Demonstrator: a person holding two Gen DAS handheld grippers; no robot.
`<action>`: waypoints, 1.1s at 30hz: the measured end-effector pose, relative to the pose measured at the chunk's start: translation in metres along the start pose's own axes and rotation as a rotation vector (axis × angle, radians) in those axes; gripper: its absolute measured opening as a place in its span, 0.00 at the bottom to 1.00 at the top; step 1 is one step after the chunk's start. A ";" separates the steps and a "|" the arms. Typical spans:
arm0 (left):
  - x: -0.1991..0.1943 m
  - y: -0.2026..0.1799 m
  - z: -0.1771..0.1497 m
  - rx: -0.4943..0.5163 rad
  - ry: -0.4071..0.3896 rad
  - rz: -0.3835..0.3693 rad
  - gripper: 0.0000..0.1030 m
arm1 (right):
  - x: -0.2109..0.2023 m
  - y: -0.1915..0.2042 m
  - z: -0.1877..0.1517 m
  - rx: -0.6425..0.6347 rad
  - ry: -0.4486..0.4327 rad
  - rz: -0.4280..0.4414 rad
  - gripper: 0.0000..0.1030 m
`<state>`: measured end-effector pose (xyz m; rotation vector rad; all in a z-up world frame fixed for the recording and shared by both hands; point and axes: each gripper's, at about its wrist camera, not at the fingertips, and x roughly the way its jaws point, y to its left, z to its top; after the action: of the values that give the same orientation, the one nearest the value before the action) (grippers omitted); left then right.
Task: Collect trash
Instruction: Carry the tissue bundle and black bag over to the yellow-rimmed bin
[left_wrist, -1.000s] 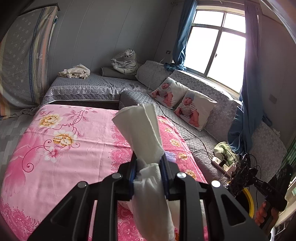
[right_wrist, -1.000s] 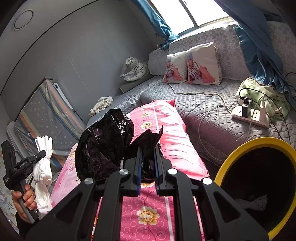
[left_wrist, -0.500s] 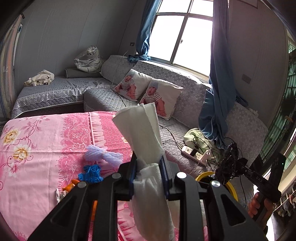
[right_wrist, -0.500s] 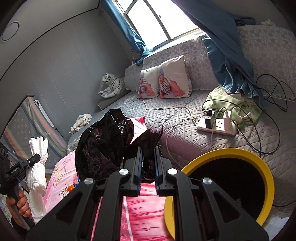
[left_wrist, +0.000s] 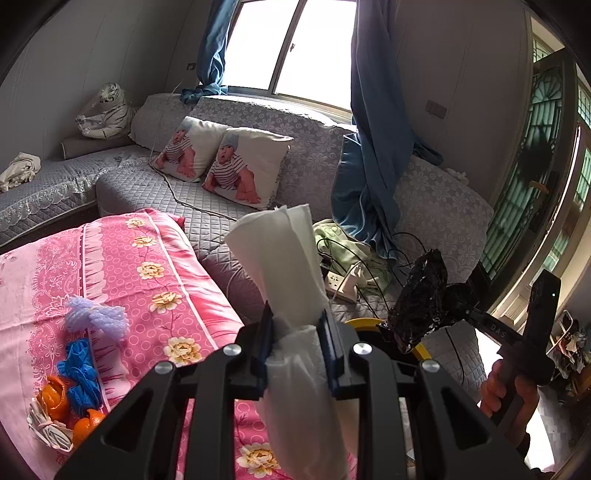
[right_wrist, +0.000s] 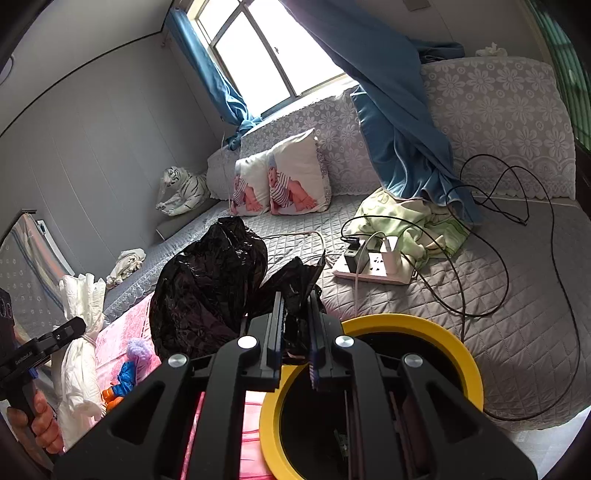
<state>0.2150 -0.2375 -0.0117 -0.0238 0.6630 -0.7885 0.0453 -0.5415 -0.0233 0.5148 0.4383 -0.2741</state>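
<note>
Left wrist: left gripper (left_wrist: 297, 330) pinches soft white tissue (left_wrist: 284, 258).

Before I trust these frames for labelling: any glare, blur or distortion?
Left wrist: window blown out white, straight edges bow from fisheye, white tissue sharp. Right wrist: window overexposed too, black bag shows glossy highlights, dark vignette at corners.

Daylit room, blown-out window, heavy fisheye bend

Daylight enters through the large metal-framed window (left_wrist: 295, 48), whose panes are overexposed to plain white in both views. The grey panelled wall (right_wrist: 96, 133) sits in soft, even shade, and shadows are weak. The black plastic gripper bodies at the bottom are dark with little detail. Straight lines bow strongly near the rims, and dark vignetting fills the corners. Focus is sharp throughout, with no visible motion blur.
</note>
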 end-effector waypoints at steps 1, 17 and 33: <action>0.005 -0.004 -0.001 0.006 0.007 -0.013 0.21 | 0.000 -0.004 0.001 0.003 -0.003 -0.011 0.10; 0.081 -0.068 -0.014 0.089 0.122 -0.139 0.21 | -0.008 -0.046 0.003 0.027 -0.047 -0.165 0.10; 0.130 -0.106 -0.032 0.150 0.199 -0.175 0.21 | 0.002 -0.077 -0.006 0.060 -0.036 -0.261 0.10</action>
<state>0.1950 -0.3924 -0.0803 0.1361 0.7952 -1.0161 0.0172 -0.6033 -0.0607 0.5107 0.4633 -0.5481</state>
